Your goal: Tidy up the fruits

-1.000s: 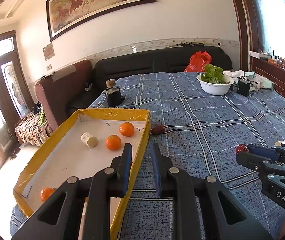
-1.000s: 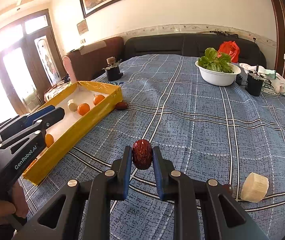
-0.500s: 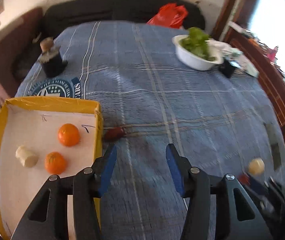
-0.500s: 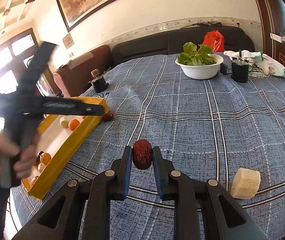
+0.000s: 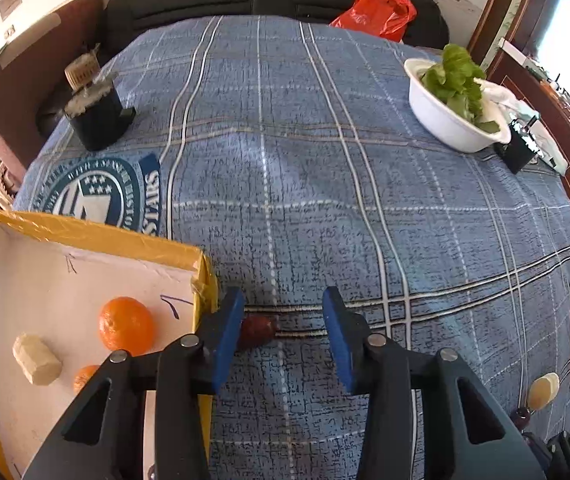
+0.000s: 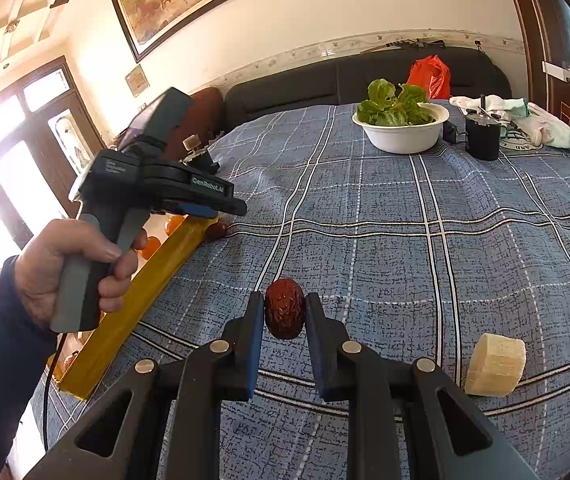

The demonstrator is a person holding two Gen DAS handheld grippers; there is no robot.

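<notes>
Reaching down beside the yellow tray [image 5: 205, 280], the left claw [image 5: 281, 336] is hanging with its jaws spread wide around a red date [image 5: 257, 332] lying on the blue plaid tabletop [image 5: 325, 184] just off the tray's near corner, the date sitting close to the left blue pad. The right claw [image 6: 285, 314] is gripping a second red date [image 6: 285, 314] above the cloth, well apart from the tray. The step in hand looks like picking up the stray date; next the left jaws likely need centring and closing on it before lifting it over the tray wall to join the oranges [image 5: 126, 329]. Compared with half a second ago, the left claw is sitting lower and nearer the date, now between its pads instead of ahead.
</notes>
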